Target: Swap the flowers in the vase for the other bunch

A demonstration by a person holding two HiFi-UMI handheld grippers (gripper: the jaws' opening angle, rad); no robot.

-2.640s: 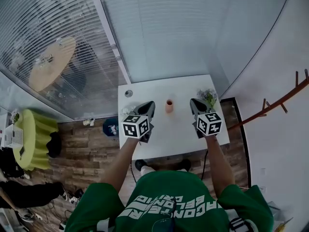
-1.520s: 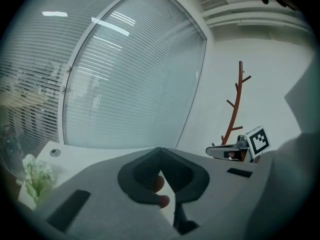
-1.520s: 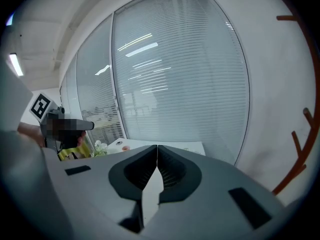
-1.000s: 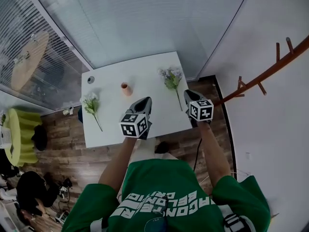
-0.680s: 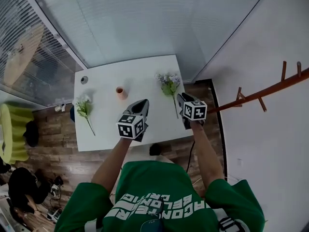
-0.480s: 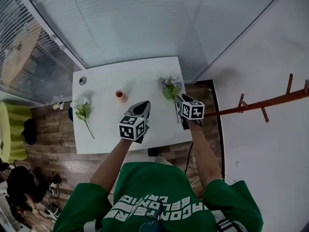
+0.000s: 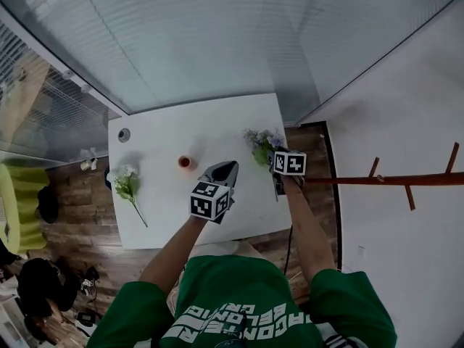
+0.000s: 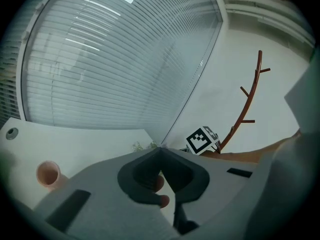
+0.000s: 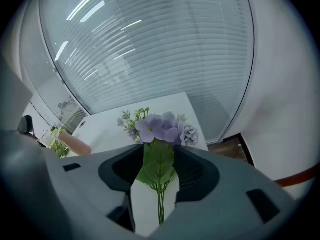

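Having brought our spread right tongs [image 9: 159, 153] astride the purple bunch [image 9: 162, 126], left tongs [image 8: 160, 148] clenched empty, we can now grasp it for the vase [image 7: 186, 162].

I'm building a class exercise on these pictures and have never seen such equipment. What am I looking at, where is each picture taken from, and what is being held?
There is no robot here. A person holds a two-jaw gripper in each hand, and the cubes with square markers are part of the grippers. The head view comes from a camera on the person's head, looking down. The two gripper views come from cameras riding on each gripper, looking along its jaws.

On the white table stands a small pink vase with no flowers in it. A white bunch lies to its left and a purple bunch to its right.

The left gripper is shut and empty. The right gripper has its jaws apart on either side of the purple bunch's leaves, not gripping it yet.
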